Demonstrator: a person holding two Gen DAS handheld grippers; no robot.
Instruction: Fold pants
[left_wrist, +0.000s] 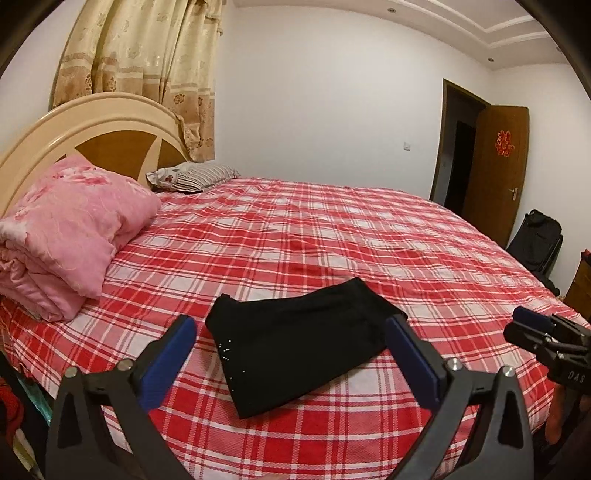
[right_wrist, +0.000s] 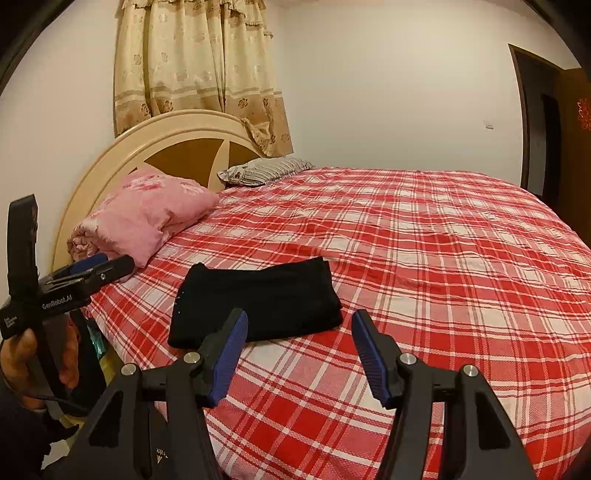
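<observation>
Black pants (left_wrist: 295, 339) lie folded into a compact rectangle on the red plaid bed sheet (left_wrist: 332, 229), near the bed's front edge. My left gripper (left_wrist: 291, 325) is open and empty, held above the near side of the pants, its blue pads to either side of them. The pants also show in the right wrist view (right_wrist: 258, 299). My right gripper (right_wrist: 299, 321) is open and empty, just in front of the pants' right end. The left gripper also appears at the left of the right wrist view (right_wrist: 99, 266), and the right gripper at the right edge of the left wrist view (left_wrist: 532, 325).
A folded pink quilt (left_wrist: 66, 236) lies by the cream headboard (left_wrist: 92, 125), with a striped pillow (left_wrist: 195, 177) beyond. Beige curtains (left_wrist: 147, 74) hang behind. A brown door (left_wrist: 495, 173) stands open at the right, a black bag (left_wrist: 535, 243) beside it.
</observation>
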